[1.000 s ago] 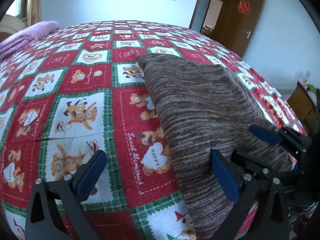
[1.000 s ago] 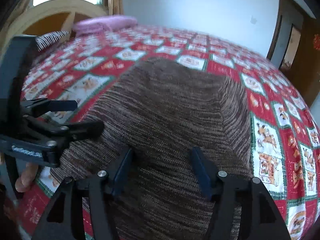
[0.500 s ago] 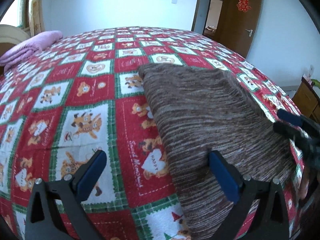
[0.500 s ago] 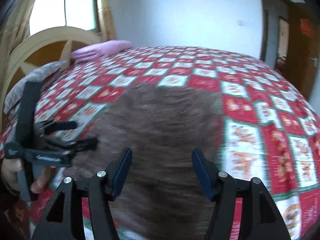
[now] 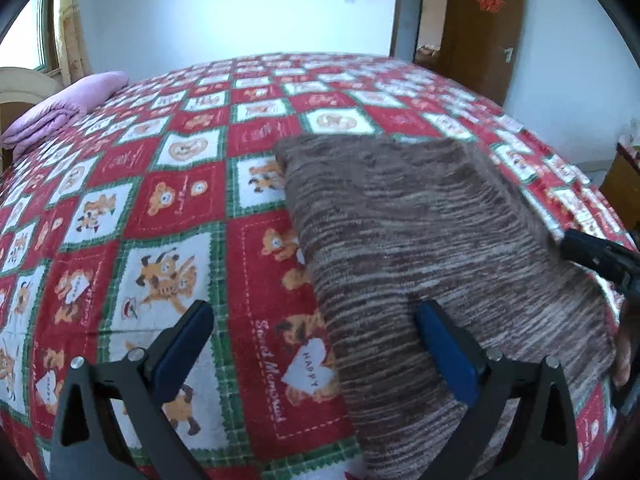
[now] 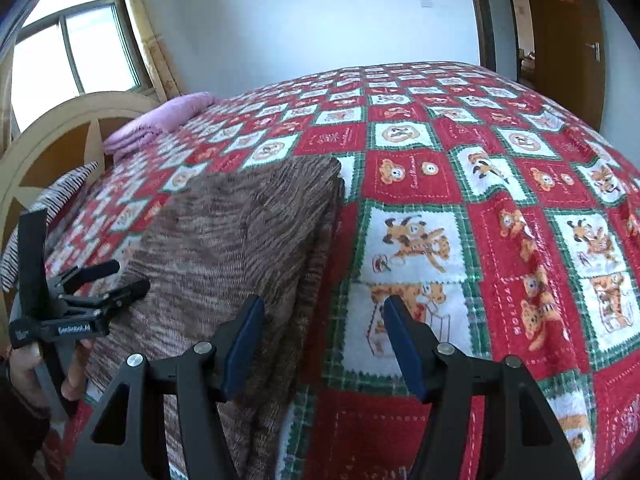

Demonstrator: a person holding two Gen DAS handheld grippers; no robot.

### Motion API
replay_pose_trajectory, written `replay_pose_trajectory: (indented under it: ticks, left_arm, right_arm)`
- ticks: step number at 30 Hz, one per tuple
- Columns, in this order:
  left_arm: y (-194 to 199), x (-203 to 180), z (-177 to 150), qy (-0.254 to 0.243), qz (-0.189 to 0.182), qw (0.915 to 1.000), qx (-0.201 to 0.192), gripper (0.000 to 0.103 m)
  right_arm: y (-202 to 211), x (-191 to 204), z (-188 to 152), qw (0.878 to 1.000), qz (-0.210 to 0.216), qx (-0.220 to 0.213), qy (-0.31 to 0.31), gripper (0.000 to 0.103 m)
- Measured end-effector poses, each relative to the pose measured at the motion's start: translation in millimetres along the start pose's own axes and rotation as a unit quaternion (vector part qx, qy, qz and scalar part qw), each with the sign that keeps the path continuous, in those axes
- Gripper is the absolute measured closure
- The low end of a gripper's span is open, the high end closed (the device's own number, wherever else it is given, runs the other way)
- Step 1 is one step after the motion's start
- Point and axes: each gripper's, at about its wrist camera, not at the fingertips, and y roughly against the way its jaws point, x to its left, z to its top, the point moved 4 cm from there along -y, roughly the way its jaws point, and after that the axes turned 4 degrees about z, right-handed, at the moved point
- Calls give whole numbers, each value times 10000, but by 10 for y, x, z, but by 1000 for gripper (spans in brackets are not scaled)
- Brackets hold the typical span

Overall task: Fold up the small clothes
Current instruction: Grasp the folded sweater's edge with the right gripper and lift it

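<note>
There is one brown striped sweater (image 5: 432,240) lying folded on one big bed cover (image 5: 168,216) with red, white and green squares. The squares show little bears and dogs. There are two grippers. The left gripper (image 5: 316,344) hangs over the near left edge of the sweater with its two blue pads wide apart and nothing between them. One pad is over the cover and the other pad is over the sweater. The right gripper (image 6: 324,332) has its jaws about half open, and nothing is held in them. Its left pad is over the sweater's right edge and its right pad is over the cover. A hand (image 6: 24,364) holds the left gripper's handle at the sweater's other side.

The sweater's far edge is straight, and its corners look neat. In the right wrist view, the sweater's right side shows layers stacked on each other. The cover has lots of bare room to the left of the sweater and beyond it. One folded pink blanket (image 5: 68,108) sits far off by the headboard (image 6: 68,132). One striped pillow (image 6: 52,204) lies near it. One brown door (image 5: 480,28) stands open, with one red paper sign on it.

The cover says "HAPPY" on a white heart, and "Sweet Memories" runs beside it. The left gripper has a small white label, too blurry to read.
</note>
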Motion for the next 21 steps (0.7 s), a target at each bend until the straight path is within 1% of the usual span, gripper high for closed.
replay_pose_trajectory:
  ticks: [2, 4, 6, 7, 9, 10, 11, 12, 13, 14, 15, 16, 17, 18, 19, 21]
  left_arm:
    - [50, 54, 9, 165, -94, 9998, -111, 0]
    - [61, 165, 18, 535, -150, 9982, -210, 0]
    - [-21, 220, 7, 777, -272, 9966, -63, 0]
    - [-60, 217, -1, 817, -344, 9961, 37, 0]
    - [-73, 205, -3, 833, -396, 9957, 47, 0]
    - [-62, 191, -8, 806, -385, 9960, 18, 0]
    - [-58, 172, -13, 762, -367, 9964, 4, 0]
    - [-61, 147, -18, 700, -328, 9970, 11, 0]
    - [-72, 117, -23, 623, -272, 9977, 43, 0]
    - [-79, 89, -28, 548, -245, 9982, 77, 0]
    - [-89, 51, -37, 447, -248, 9986, 127, 0]
    - [-91, 22, -40, 366, -259, 9989, 146, 0]
    - [-76, 7, -47, 320, -241, 9991, 120, 0]
    - [-58, -10, -51, 276, -242, 9993, 85, 0]
    - [-39, -26, -61, 236, -318, 9992, 71, 0]
    - [-25, -38, -87, 221, -515, 9984, 103, 0]
  right_arm:
    - [-7, -31, 63, 9999, 79, -87, -124, 40]
    - [7, -16, 127, 9996, 81, -222, -121, 40]
    - [-31, 100, 218, 9996, 164, -205, 97, 40]
    - [-70, 144, 249, 9996, 136, -134, 201, 40]
    - [-201, 238, 350, 9987, -219, -3, 468, 42]
    - [-300, 239, 393, 9985, -251, 152, 463, 47]
    - [-414, 213, 424, 9987, -176, 343, 343, 62]
    - [-518, 163, 453, 9988, -77, 463, 157, 73]
    - [-593, 129, 466, 9984, -45, 551, 68, 96]
    - [-672, 109, 468, 9977, -140, 655, 131, 99]
    - [-691, 86, 462, 9973, -337, 625, 208, 99]
    - [-704, 25, 437, 9972, -418, 610, 126, 99]
    - [-715, -45, 406, 9977, -311, 593, -76, 99]
    - [-712, -75, 392, 9980, -278, 561, -132, 99]
    - [-692, -97, 386, 9983, -242, 514, -163, 99]
    - [-634, -147, 371, 9987, -30, 406, -294, 99]
